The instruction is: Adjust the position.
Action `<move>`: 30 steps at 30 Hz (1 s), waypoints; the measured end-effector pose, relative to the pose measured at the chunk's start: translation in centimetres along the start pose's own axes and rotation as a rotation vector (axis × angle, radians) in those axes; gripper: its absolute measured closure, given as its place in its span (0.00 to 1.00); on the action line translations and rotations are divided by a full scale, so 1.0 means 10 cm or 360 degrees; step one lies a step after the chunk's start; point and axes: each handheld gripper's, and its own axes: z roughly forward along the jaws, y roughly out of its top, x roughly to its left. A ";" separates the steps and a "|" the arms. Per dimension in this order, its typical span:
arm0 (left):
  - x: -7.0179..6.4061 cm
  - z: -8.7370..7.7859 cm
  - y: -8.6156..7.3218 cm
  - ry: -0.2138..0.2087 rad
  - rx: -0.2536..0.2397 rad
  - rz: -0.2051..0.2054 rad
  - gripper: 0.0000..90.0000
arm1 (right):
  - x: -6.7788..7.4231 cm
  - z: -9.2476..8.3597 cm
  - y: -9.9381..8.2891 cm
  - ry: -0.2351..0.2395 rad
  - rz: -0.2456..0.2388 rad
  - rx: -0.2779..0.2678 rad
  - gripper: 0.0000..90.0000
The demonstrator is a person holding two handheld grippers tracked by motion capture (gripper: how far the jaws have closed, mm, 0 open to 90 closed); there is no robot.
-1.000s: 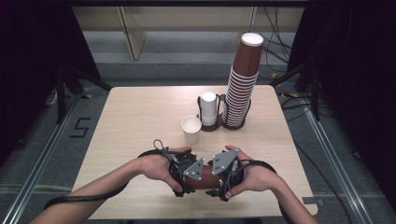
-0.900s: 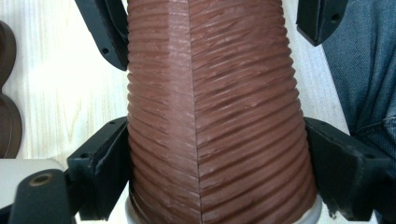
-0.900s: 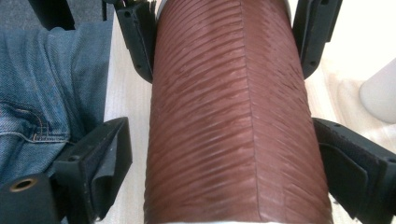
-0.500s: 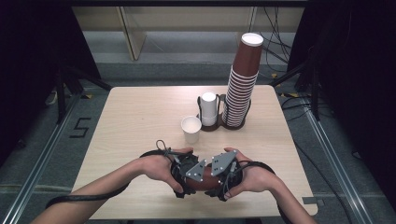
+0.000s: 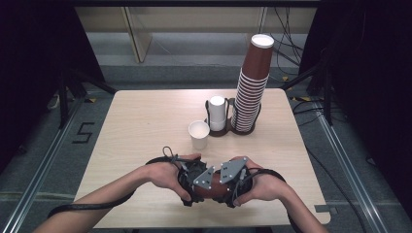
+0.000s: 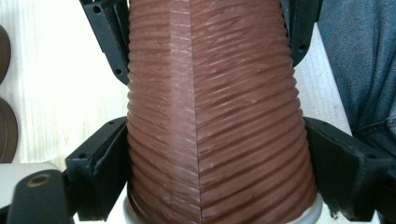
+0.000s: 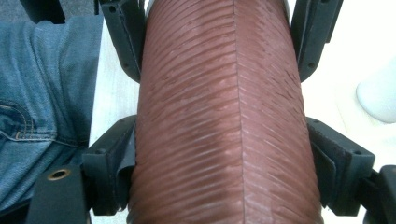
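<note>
A brown ribbed paper cup (image 5: 212,185) lies on its side just above the table's front edge, held between both hands. My left gripper (image 5: 193,186) is shut on its wide, white-rimmed end, and the pads (image 6: 100,172) press on the ribbed wall (image 6: 215,116). From the other side my right gripper (image 5: 232,185) grips the same cup (image 7: 224,116). Its jaws have just been closing with the cup between them, and the pads (image 7: 116,158) now touch its sides. Each gripper view has the other gripper's black jaws at its top.
A single white cup (image 5: 199,134) stands mid-table. Behind it a black holder carries a short white cup stack (image 5: 217,113) and a tall stack of brown cups (image 5: 253,87). The wooden table (image 5: 131,121) is bare at the left. Blue jeans (image 7: 42,93) lie past the front edge.
</note>
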 end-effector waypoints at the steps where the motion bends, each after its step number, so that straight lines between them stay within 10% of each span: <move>1: 0.00 0.00 0.00 0.0008 -0.0006 0.0000 0.14 | 0.00 0.00 -0.01 -0.0002 -0.0009 -0.0004 0.23; 9: 0.02 -0.01 -0.07 0.0052 -0.0039 -0.0087 0.00 | -0.03 -0.06 -0.05 -0.0054 -0.0112 -0.0072 0.23; 30: 0.04 -0.12 -0.42 0.0161 -0.0416 -0.0322 0.00 | -0.06 -0.20 -0.38 -0.0194 0.0039 -0.0378 0.23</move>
